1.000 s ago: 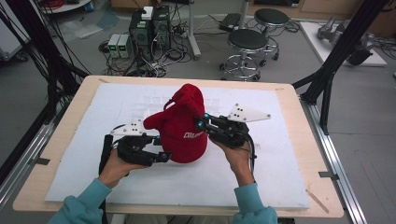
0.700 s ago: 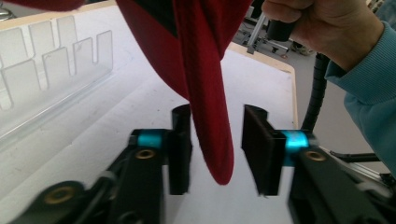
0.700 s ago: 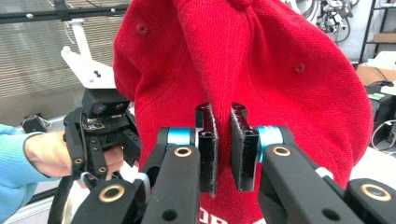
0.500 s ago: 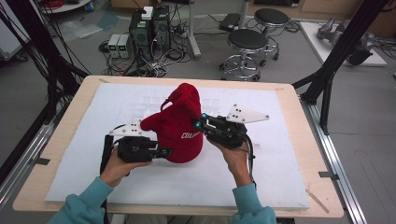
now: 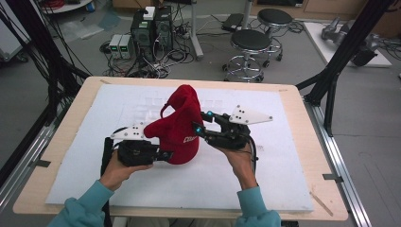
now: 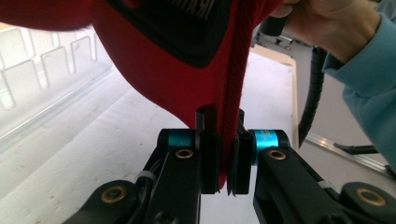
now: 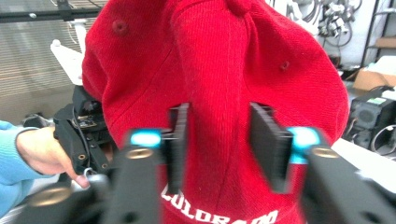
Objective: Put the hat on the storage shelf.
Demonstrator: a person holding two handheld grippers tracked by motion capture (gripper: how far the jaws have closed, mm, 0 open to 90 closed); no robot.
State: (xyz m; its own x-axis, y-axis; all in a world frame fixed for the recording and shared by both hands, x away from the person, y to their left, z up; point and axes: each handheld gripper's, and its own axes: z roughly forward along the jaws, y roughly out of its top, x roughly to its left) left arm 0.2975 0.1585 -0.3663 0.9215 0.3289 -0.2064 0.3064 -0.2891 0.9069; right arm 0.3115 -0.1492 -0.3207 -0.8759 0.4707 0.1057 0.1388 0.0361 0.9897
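Cap: a red knitted-fabric baseball cap with white lettering, held up above the white foam sheet near its middle, crown pointing up and away from the person; in the right gripper view the letters read "COLORADO" along the cap's lower edge.
Cap edge: in the left gripper view a red ribbed seam of the cap runs down between the jaws, with the cap's dark inner lining above it.
Left gripper: black two-jaw tool at the cap's lower left side, its jaws pressed together on the cap's edge; seen close in the left gripper view.
Right gripper: black two-jaw tool with blue-lit jaw bases at the cap's right side, jaws spread apart with the cap's front panel between them; whether the pads touch the fabric cannot be told.
Left hand: wraps the left gripper's body, just below and left of the cap.
Right hand: holds the right gripper from beneath, right of the cap.
Table: light wooden top under the foam sheet, which lies beneath the cap.
Beyond the cap: two round black stools and computer boxes on the floor past the table's far edge.
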